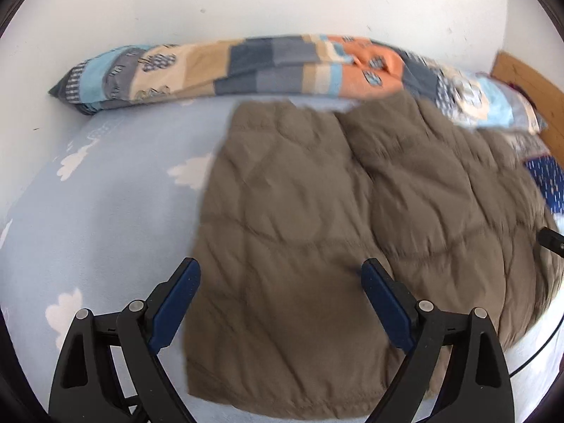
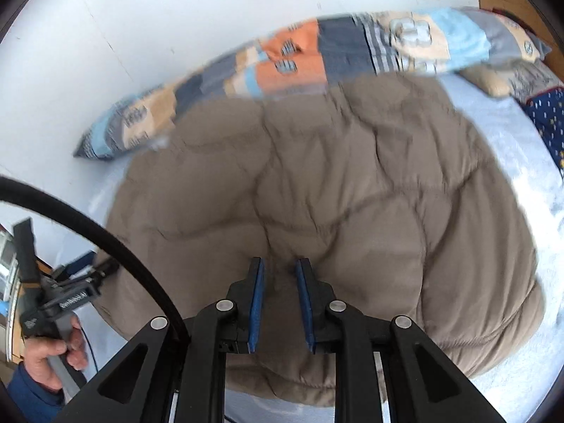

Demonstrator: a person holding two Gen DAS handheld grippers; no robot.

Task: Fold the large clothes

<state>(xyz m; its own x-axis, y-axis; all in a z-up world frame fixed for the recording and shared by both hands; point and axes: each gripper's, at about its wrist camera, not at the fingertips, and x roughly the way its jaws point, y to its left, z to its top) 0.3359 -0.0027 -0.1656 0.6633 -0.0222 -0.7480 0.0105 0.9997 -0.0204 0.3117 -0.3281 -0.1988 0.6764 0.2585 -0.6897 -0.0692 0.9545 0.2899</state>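
Note:
A large brown quilted coat point(image 1: 317, 218) lies spread on the light blue cloud-print bedsheet point(image 1: 105, 211). My left gripper point(image 1: 280, 271) is wide open just above the coat's near part, and it holds nothing. In the right wrist view the coat point(image 2: 352, 194) fills the middle. My right gripper point(image 2: 280, 268) hovers over the coat's near part with its blue pads a narrow gap apart and nothing between them. The left gripper point(image 2: 83, 268) shows at the far left of that view, held by a hand.
A patchwork pillow point(image 1: 246, 67) lies along the white wall behind the coat, and it shows in the right wrist view point(image 2: 317, 56). A dark blue patterned cushion point(image 1: 546, 179) and a wooden headboard point(image 1: 528, 84) are at the right. A black cable point(image 2: 105, 239) crosses the right wrist view.

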